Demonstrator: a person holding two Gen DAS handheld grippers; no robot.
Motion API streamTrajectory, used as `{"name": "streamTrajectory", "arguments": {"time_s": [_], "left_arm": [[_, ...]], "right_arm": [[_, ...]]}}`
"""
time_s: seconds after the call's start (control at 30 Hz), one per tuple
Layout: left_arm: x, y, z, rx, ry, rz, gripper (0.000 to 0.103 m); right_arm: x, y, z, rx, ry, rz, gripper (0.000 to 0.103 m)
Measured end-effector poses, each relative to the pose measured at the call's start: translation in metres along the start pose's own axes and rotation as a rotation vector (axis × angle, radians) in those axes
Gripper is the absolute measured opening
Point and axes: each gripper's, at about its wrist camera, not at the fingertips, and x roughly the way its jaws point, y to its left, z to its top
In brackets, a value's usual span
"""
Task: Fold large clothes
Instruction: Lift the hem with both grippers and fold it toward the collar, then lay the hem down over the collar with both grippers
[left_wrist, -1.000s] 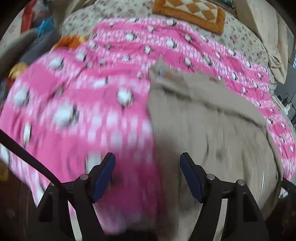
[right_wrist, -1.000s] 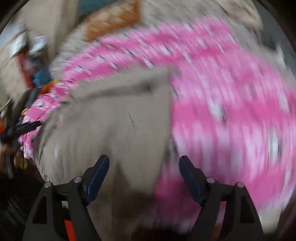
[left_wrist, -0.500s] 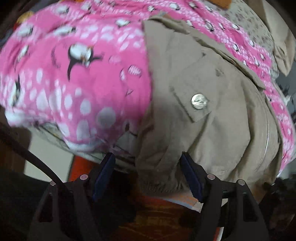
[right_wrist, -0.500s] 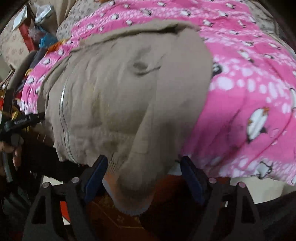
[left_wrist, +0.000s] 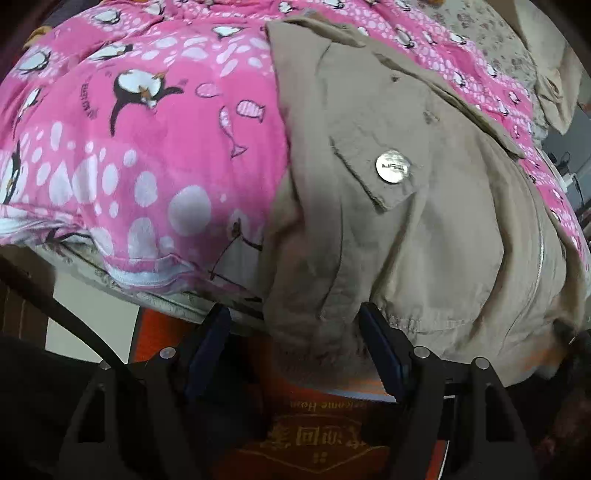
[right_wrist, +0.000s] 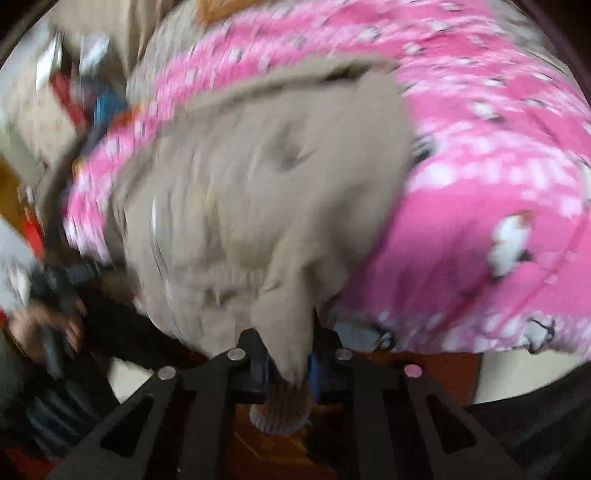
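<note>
Bed under pink penguin blanket (left_wrist: 166, 147), floral sheet (left_wrist: 491, 44) beyond, orange doormat (left_wrist: 314, 439) on floor

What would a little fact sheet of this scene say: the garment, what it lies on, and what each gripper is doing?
garment: tan jacket, with a silver snap button
lies on: pink penguin blanket, hem hanging over the edge
left gripper: open, fingers either side of the jacket's hanging corner
right gripper: shut on a sleeve cuff
image quality: right view blurred
</note>
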Motion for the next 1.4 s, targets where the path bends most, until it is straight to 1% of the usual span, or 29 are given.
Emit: {"name": "streamTrajectory", "arguments": {"time_s": [0.07, 0.1, 0.13, 0.23, 0.37, 0.4, 0.43, 0.47, 0.5, 0.53, 0.6, 0.67, 0.77, 0.9, 1.1, 1.2, 1.23, 1.4], "left_arm": [[0.002, -0.004, -0.001, 0.014, -0.002, -0.040, 0.055], [0.004, -0.007, -0.001, 0.023, 0.006, -0.059, 0.055], [0.006, -0.008, -0.002, 0.028, 0.013, -0.066, 0.055], [0.016, -0.010, -0.002, 0.034, 0.043, -0.075, 0.055], [0.020, -0.002, -0.001, -0.012, 0.067, -0.093, 0.057], [0.019, -0.001, 0.000, -0.017, 0.078, -0.096, 0.044], [0.018, -0.003, 0.001, -0.011, 0.085, -0.105, 0.018], [0.013, -0.006, 0.000, 0.003, 0.094, -0.113, 0.011], [0.008, -0.009, -0.001, 0.014, 0.092, -0.102, 0.004], [0.000, -0.013, -0.004, 0.026, 0.090, -0.092, 0.000], [-0.014, -0.016, -0.009, 0.025, 0.076, -0.089, 0.000], [-0.034, -0.018, -0.014, 0.019, 0.034, -0.099, 0.000], [-0.059, -0.013, -0.022, 0.002, -0.037, -0.146, 0.000], [-0.090, -0.004, -0.027, -0.028, -0.133, -0.229, 0.000], [-0.122, -0.001, -0.038, -0.021, -0.226, -0.273, 0.000], [-0.135, 0.003, -0.046, -0.037, -0.246, -0.299, 0.000], [-0.138, 0.004, -0.048, -0.037, -0.251, -0.301, 0.000], [-0.169, -0.003, -0.053, -0.006, -0.333, -0.301, 0.000]], "right_arm": [[-0.018, -0.011, 0.001, 0.053, -0.077, 0.017, 0.014], [-0.020, -0.013, 0.001, 0.062, -0.085, 0.015, 0.014], [-0.020, -0.014, 0.000, 0.071, -0.080, 0.023, 0.014], [-0.015, -0.008, -0.001, 0.049, -0.070, 0.006, 0.014], [-0.016, -0.009, -0.002, 0.049, -0.062, 0.000, 0.014], [-0.015, -0.007, -0.001, 0.047, -0.060, -0.001, 0.014], [-0.014, -0.004, -0.001, 0.043, -0.061, -0.003, 0.014], [-0.012, -0.002, 0.001, 0.037, -0.062, -0.001, 0.014], [-0.013, 0.000, 0.001, 0.029, -0.064, -0.001, 0.014], [-0.012, 0.002, 0.001, 0.021, -0.064, -0.002, 0.014], [-0.015, 0.007, -0.001, 0.003, -0.064, -0.006, 0.014], [-0.018, 0.010, -0.002, -0.012, -0.065, -0.004, 0.014], [-0.024, 0.017, -0.005, -0.043, -0.062, -0.014, 0.014], [-0.033, 0.027, -0.007, -0.093, -0.072, -0.007, 0.014], [-0.071, 0.036, -0.011, -0.142, -0.162, 0.022, 0.014], [-0.093, 0.039, -0.015, -0.157, -0.195, 0.032, 0.014], [-0.100, 0.040, -0.016, -0.162, -0.203, 0.034, 0.014], [-0.129, 0.051, -0.018, -0.195, -0.263, 0.052, 0.013]]}}
